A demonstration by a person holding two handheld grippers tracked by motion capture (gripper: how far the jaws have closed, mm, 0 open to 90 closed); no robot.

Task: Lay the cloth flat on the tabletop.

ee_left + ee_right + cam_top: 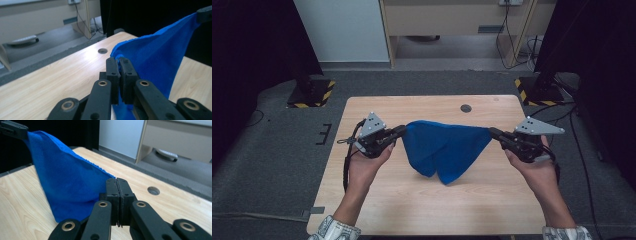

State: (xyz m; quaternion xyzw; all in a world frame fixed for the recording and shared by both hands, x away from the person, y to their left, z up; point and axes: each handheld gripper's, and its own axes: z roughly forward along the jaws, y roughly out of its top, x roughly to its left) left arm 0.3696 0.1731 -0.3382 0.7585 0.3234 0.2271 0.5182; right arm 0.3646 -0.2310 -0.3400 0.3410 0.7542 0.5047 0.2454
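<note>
Person at the table (377, 210) w/ a gripper in each hand, blue cloth (447, 147) strung between them. Left gripper (401, 131) has its jaws pinched tight on the cloth's left corner; in the left gripper view the jaws are nearly together w/ blue fabric (152, 57) squeezed in the gap. Right gripper (492, 132) does the same on the opposite corner, jaws pressed together on the cloth edge (72, 185). Top edge of the cloth runs approx. level from one gripper to the other, above the table's middle. Rest of it hangs down in two folded lobes; can't tell whether the low tips touch the wood. Round hole (466, 108) in the tabletop sits just beyond the cloth, toward the far edge. Both grippers point inward, toward each other.
</note>
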